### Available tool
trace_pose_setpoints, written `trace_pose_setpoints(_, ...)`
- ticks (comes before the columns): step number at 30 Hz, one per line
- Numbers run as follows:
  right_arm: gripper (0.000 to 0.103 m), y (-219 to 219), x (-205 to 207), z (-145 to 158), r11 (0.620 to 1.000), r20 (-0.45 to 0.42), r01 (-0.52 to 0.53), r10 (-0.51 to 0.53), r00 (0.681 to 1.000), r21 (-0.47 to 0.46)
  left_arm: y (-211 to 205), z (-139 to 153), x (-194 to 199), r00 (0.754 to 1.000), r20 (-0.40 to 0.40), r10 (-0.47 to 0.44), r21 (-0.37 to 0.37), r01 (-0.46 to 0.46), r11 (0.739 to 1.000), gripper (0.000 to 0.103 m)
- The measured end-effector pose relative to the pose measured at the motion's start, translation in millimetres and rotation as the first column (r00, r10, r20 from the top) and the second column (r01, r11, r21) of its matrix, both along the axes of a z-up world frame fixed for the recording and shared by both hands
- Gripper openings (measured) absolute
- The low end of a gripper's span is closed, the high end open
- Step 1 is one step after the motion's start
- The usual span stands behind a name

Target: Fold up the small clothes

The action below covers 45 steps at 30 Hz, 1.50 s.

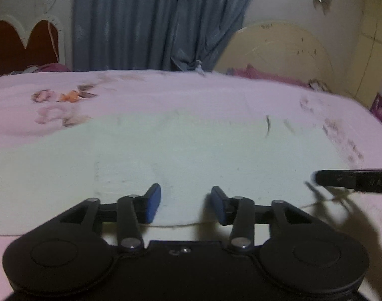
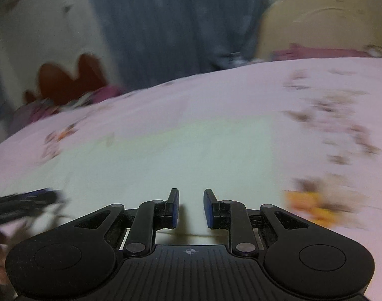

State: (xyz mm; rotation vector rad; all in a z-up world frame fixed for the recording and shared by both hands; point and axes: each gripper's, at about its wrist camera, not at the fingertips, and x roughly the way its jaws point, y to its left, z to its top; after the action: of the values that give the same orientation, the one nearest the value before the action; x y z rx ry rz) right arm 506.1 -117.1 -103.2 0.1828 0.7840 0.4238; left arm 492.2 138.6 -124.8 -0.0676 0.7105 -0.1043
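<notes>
One pale, whitish-green cloth garment [image 1: 191,155] is seen spread flat on the pink floral bedsheet [image 1: 165,87], filling the middle of both views. The left gripper [image 1: 185,204] is held over the garment's near hem at six o'clock, its two blue pads [image 1: 153,202] parted, nothing between them. The right gripper [image 2: 191,207] is held likewise at six o'clock, its two pads narrowly apart, released, only flat cloth beneath. One grey-blue curtain [image 1: 155,22] is hung at twelve o'clock; one cream headboard [image 1: 278,47] is seen at two o'clock. The right-wrist view is blurred.
</notes>
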Motion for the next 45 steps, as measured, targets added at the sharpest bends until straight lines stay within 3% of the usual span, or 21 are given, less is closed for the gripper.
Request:
trace_pose_setpoints(4, 0.022, 10.6, 0.5, -8.2, 0.993, 0.023, -0.109, 0.111, 0.994, -0.053, 16.2, -4.7, -3.5, 0.999, 0.013, 0.036, 0.040, -0.036, 0.999, 0.045)
trace_pose_setpoints(7, 0.021, -51.0, 9.3, -16.0, 0.989, -0.001, 0.123, -0.123, 0.992, -0.080, 36.0, -7.0, -6.7, 0.999, 0.009, 0.034, 0.043, -0.034, 0.998, 0.045)
trace_pose_setpoints(8, 0.000, -73.1, 13.4, -18.2, 0.982, -0.021, 0.182, -0.184, 0.983, -0.055, 37.1, -6.2, -6.4, 1.000, 0.004, 0.019, 0.046, -0.019, 0.999, 0.045)
trace_pose_setpoints(10, 0.000, -82.5, 20.9, -14.6, 0.984, -0.036, 0.174, -0.176, 0.984, -0.036, 34.1, 0.6, -2.3, 1.000, -0.001, 0.012, 0.046, -0.012, 0.999, 0.043)
trace_pose_setpoints(13, 0.000, -67.6, 37.7, -3.6, 0.992, 0.008, 0.127, -0.127, 0.992, -0.008, 25.9, 6.7, 11.9, 1.000, 0.027, 0.013, 0.027, -0.014, 1.000, 0.044)
trace_pose_setpoints(18, 0.000, -24.9, 80.8, -9.4, 0.998, 0.022, 0.013, -0.011, 1.000, -0.061, 19.9, -2.3, 41.7, 0.999, -0.001, 0.036, 0.044, -0.036, 0.998, 0.044)
trace_pose_setpoints(19, 0.000, -26.7, 85.7, -9.7, 0.996, 0.031, 0.019, -0.017, 0.999, -0.087, 22.8, -4.8, 44.5, 0.999, -0.012, 0.037, 0.046, -0.036, 0.998, 0.045)
trace_pose_setpoints(21, 0.000, -54.0, 106.5, -15.3, 0.978, 0.017, 0.156, -0.155, 0.988, -0.139, 26.3, -7.6, 45.6, 0.999, -0.020, 0.025, 0.071, -0.024, 0.997, 0.047)
trace_pose_setpoints(22, 0.000, -75.7, 118.4, -19.9, 0.970, -0.018, 0.214, -0.218, 0.976, -0.117, 26.5, -8.5, 44.5, 1.000, -0.019, 0.017, 0.076, -0.015, 0.997, 0.047)
trace_pose_setpoints(24, 0.000, -93.4, 131.5, -24.9, 0.974, -0.056, 0.213, -0.217, 0.974, -0.074, 24.8, -9.5, 41.5, 1.000, -0.010, 0.015, 0.087, -0.014, 0.996, 0.046)
trace_pose_setpoints(25, 0.000, -91.3, 133.2, -23.0, 0.977, -0.050, 0.187, -0.192, 0.980, -0.099, 23.5, -10.0, 41.5, 1.000, -0.008, 0.017, 0.091, -0.016, 0.996, 0.046)
trace_pose_setpoints(27, 0.000, -82.3, 132.7, -21.6, 0.976, -0.030, 0.147, -0.154, 0.988, -0.159, 21.9, -8.9, 41.6, 1.000, -0.012, 0.024, 0.091, -0.023, 0.996, 0.047)
trace_pose_setpoints(31, 0.000, -89.4, 130.0, -21.0, 0.978, -0.065, 0.164, -0.174, 0.983, -0.131, 22.8, 4.3, 36.2, 0.999, -0.001, 0.036, 0.072, -0.036, 0.997, 0.045)
trace_pose_setpoints(35, 0.000, -89.0, 95.3, 2.0, 0.984, -0.016, 0.124, -0.127, 0.992, -0.129, 15.7, 14.8, 16.7, 0.999, 0.054, -0.007, 0.034, 0.005, 0.999, 0.046)
trace_pose_setpoints(39, 0.000, -80.6, 71.9, -17.9, 0.982, -0.072, 0.079, -0.092, 0.993, -0.170, 7.0, -5.2, 11.7, 1.000, -0.024, -0.012, 0.074, 0.014, 0.997, 0.046)
trace_pose_setpoints(41, 0.000, -82.9, 53.7, -20.1, 0.976, -0.052, 0.084, -0.096, 0.994, -0.202, 10.9, -3.6, 5.9, 1.000, -0.021, 0.000, 0.075, 0.002, 0.997, 0.046)
trace_pose_setpoints(45, 0.000, -87.6, 14.2, -0.3, 0.979, 0.002, 0.091, -0.093, 0.996, -0.183, 14.1, 9.2, -12.2, 0.999, 0.035, 0.001, 0.039, -0.002, 0.999, 0.047)
